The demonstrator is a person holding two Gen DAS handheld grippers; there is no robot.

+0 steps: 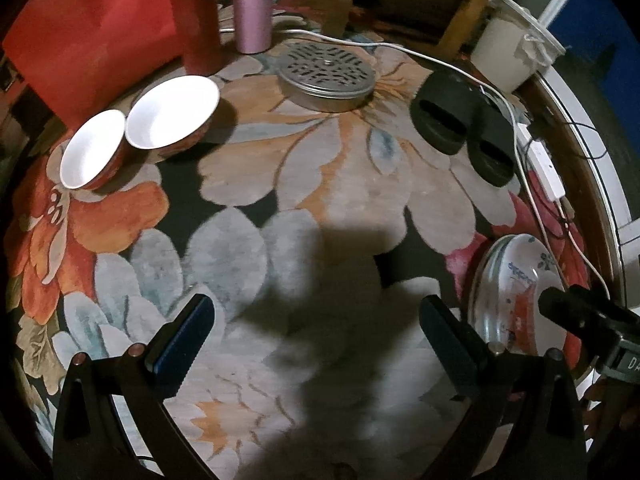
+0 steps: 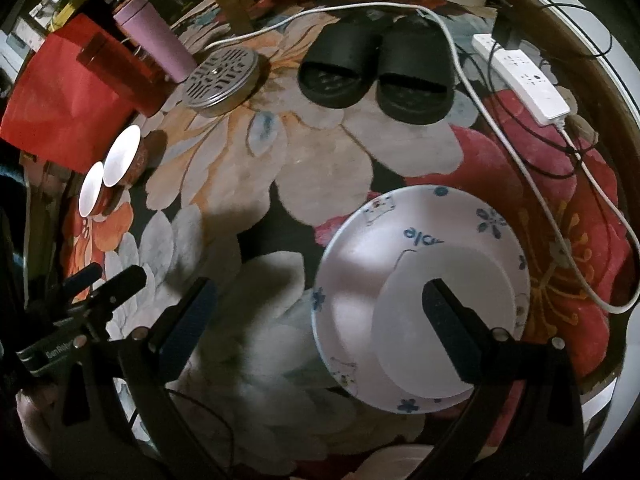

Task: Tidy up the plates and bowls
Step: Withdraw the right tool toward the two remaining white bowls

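Little writing can be read here: your left gripper's body, seen at the lower left of the right wrist view, carries a white label starting "Gen", the rest too blurred to tell, and your right gripper's body in the left wrist view shows only "DA" at the frame edge. The plate [image 2: 420, 292] bears blue script in its well that you cannot make out; it is white, with small blue flowers and cartoon animal faces round the rim, and it lies flat on the floral rug [image 2: 320, 168] under your right gripper [image 2: 316, 320]. That gripper's fingers are spread wide, the right finger hanging over the plate and the left one over bare rug, gripping nothing. In the left wrist view the plate seems to sit on at least 1 more dish, though the count is unclear. Your left gripper [image 1: 316, 332] is likewise spread wide over the rug and empty. The 2 bowls [image 1: 136, 132], white inside and red patterned outside, sit touching each other at the rug's far left, well apart from the plate. Black slippers [image 2: 376, 72] and a white power strip [image 2: 520, 80] lie beyond the plate.
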